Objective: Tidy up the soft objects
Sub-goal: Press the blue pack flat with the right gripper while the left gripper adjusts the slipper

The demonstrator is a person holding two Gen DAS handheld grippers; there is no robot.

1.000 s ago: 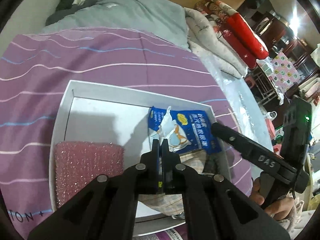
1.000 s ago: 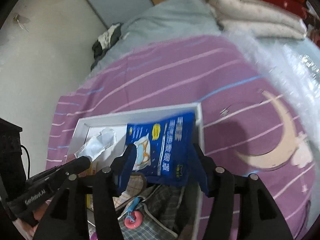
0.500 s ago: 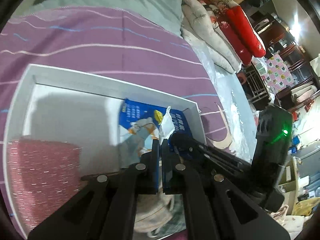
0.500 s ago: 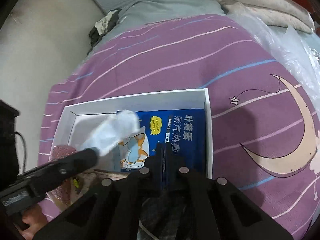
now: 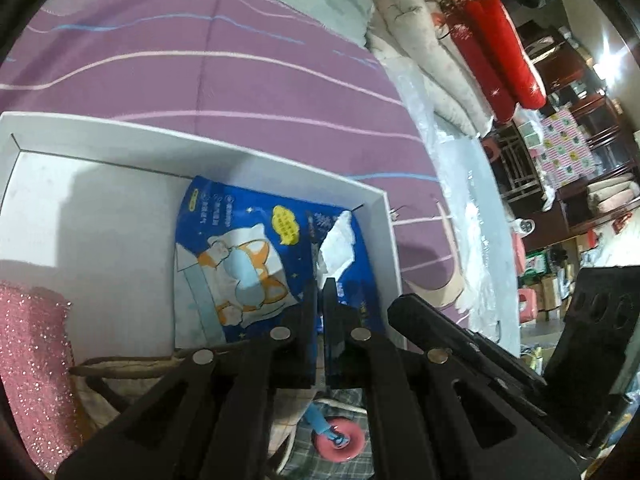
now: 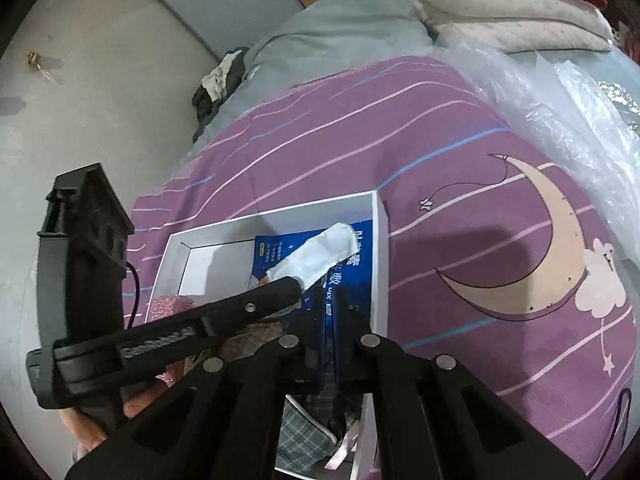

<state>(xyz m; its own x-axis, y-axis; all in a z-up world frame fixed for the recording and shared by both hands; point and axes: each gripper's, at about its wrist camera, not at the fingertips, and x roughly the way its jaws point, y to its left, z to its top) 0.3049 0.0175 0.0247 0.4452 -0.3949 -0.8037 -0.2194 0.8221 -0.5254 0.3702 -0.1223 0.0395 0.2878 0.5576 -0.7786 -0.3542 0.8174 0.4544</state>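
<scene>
Both grippers tilt steeply down over a white box (image 5: 384,216) on a purple sheet (image 6: 440,128). The left gripper (image 5: 320,286) is clamped on a crumpled white wipe (image 5: 338,240) held above the box. The right gripper (image 6: 329,294) has its jaws pinched on the edge of a blue packet (image 5: 248,248) at the box's 2 o'clock corner. A pink sponge (image 5: 32,364) lies at 8 o'clock, plaid cloth (image 6: 304,440) at 6.
</scene>
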